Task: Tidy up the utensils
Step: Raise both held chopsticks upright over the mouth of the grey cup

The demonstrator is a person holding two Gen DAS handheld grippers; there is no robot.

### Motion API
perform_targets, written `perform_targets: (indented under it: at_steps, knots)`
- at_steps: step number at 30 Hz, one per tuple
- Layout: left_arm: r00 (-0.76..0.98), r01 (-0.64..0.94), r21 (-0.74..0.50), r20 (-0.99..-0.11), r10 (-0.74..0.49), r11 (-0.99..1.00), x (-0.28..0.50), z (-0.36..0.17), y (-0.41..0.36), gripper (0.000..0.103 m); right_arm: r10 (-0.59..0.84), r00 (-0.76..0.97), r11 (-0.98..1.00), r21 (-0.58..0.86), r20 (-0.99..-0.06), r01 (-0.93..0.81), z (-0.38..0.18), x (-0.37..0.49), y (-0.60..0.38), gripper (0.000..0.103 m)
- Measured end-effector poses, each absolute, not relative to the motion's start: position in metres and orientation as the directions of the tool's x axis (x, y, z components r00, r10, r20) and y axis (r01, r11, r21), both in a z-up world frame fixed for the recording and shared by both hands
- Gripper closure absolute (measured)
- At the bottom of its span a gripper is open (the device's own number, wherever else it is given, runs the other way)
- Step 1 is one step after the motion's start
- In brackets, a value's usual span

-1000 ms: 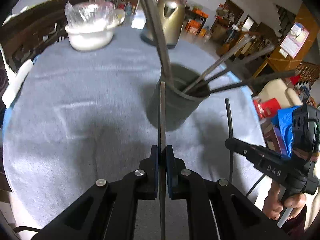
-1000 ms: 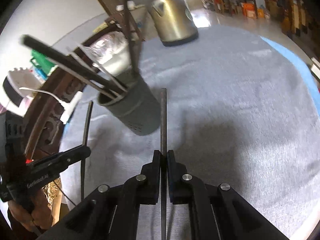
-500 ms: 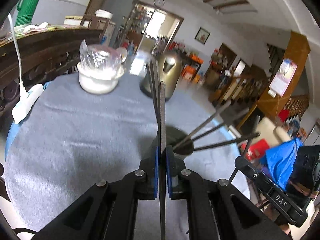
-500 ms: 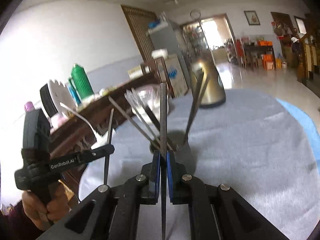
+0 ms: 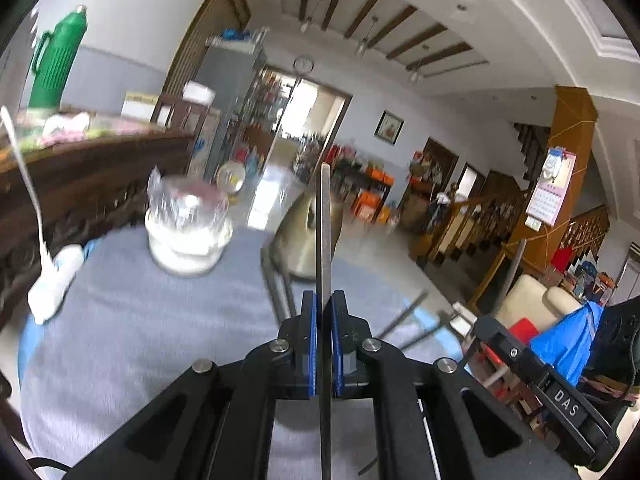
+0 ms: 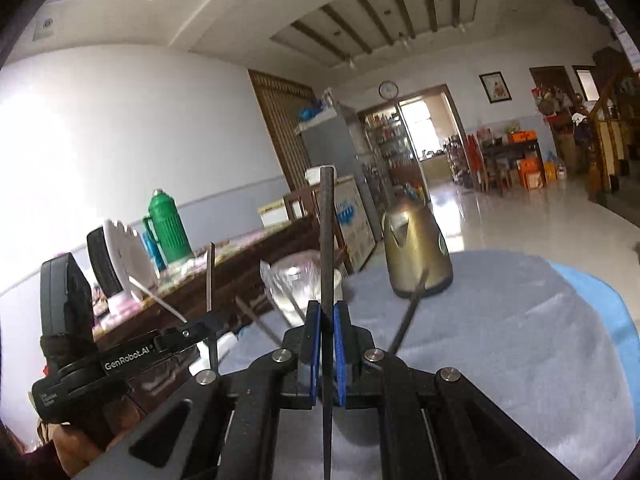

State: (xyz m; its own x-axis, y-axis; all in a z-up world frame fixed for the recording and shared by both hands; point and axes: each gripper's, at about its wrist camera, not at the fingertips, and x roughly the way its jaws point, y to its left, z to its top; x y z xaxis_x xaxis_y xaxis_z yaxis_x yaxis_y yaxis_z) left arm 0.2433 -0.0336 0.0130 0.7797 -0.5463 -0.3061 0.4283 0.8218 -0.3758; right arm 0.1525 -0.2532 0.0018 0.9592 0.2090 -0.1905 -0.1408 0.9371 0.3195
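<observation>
My left gripper (image 5: 324,308) is shut on a thin dark utensil handle (image 5: 325,224) that stands upright between the pads. My right gripper (image 6: 327,316) is shut on a similar dark utensil handle (image 6: 326,232), also upright. Each gripper shows in the other's view: the right one (image 5: 476,328) at the right of the left wrist view, the left one (image 6: 210,322) at the left of the right wrist view. The grey utensil holder is mostly hidden below the grippers; handles of several utensils in it (image 5: 404,316) (image 6: 408,312) stick up behind the fingers.
A round table with a grey cloth (image 5: 140,340) lies below. On it stand a gold kettle (image 6: 416,256), a white bowl covered with plastic wrap (image 5: 186,232) and a white charger with cable (image 5: 54,284). A dark wooden sideboard (image 5: 80,176) with a green thermos (image 6: 166,228) is behind.
Both grippers have tilted upward with their utensils, from looking down on the holder to looking across the room. The holder has dropped out of sight beneath the fingers.
</observation>
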Motion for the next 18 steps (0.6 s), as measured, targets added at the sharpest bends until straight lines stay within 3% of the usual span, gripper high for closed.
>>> perform_targets:
  at_steps: [7,18]
  knots:
    - [0.833,0.402,-0.379,-0.227,-0.505,0.833,0.267,0.037,-0.045,0.096,0.196,0.970,0.936,0.322,-0.143,-0.142,0.016,0.170,-0.253,0.096]
    - [0.899,0.340,-0.305,-0.171,-0.403,0.889,0.305,0.032,-0.093,0.096,0.040,0.996,0.951,0.309,-0.082,-0.013,0.017,0.196,-0.255,0.096]
